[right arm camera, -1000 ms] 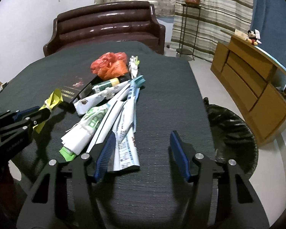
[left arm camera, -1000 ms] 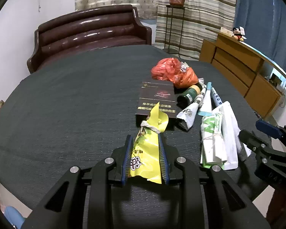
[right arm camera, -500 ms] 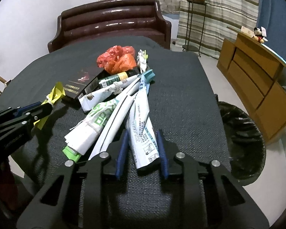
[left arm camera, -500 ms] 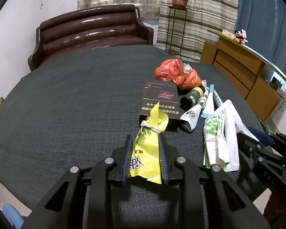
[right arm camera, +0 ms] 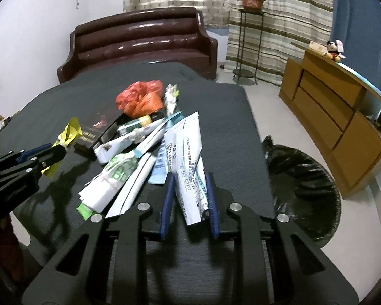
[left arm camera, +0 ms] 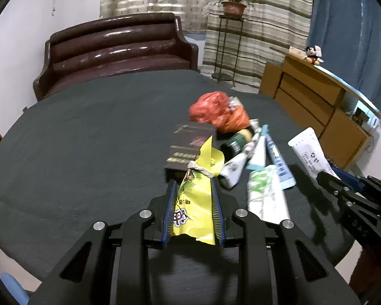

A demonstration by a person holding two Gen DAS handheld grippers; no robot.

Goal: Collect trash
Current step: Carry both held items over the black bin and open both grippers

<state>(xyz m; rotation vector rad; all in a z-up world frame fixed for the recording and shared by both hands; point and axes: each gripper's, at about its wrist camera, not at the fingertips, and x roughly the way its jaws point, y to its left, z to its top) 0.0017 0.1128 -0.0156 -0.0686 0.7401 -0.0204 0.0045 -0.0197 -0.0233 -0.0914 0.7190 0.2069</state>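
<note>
Two hand-held grippers: each pinching one piece of trash above a dark tabletop (right arm camera: 228, 132).
Left hand-held gripper (left arm camera: 193, 206): at 6 o'clock in its own view, fingers pressed onto a yellow snack wrapper (left arm camera: 196, 198).
Yellow snack wrapper: thin, crinkly film, likely very light and slippery; its knotted neck points to 12 o'clock and looks the firmest place to take hold.
Pile on tabletop: a dark flat box (left arm camera: 188, 150) at 12 o'clock, a crumpled red plastic bag (left arm camera: 218, 111) beyond it, a small green bottle (left arm camera: 237, 139) and several squeezed toothpaste tubes (left arm camera: 264, 193) toward 2 o'clock.
Right hand-held gripper (right arm camera: 189, 198): at 6 o'clock in its own view, fingers closed on the lower end of a white toothpaste tube (right arm camera: 188, 162), raised clear of the pile.
White toothpaste tube: soft, flattened, probably near empty; it would bend if held at its tip, so the stiffer cap end suits better.
Black-lined bin (right arm camera: 302, 185): on the floor at 3 o'clock, just beside the tabletop edge.
</note>
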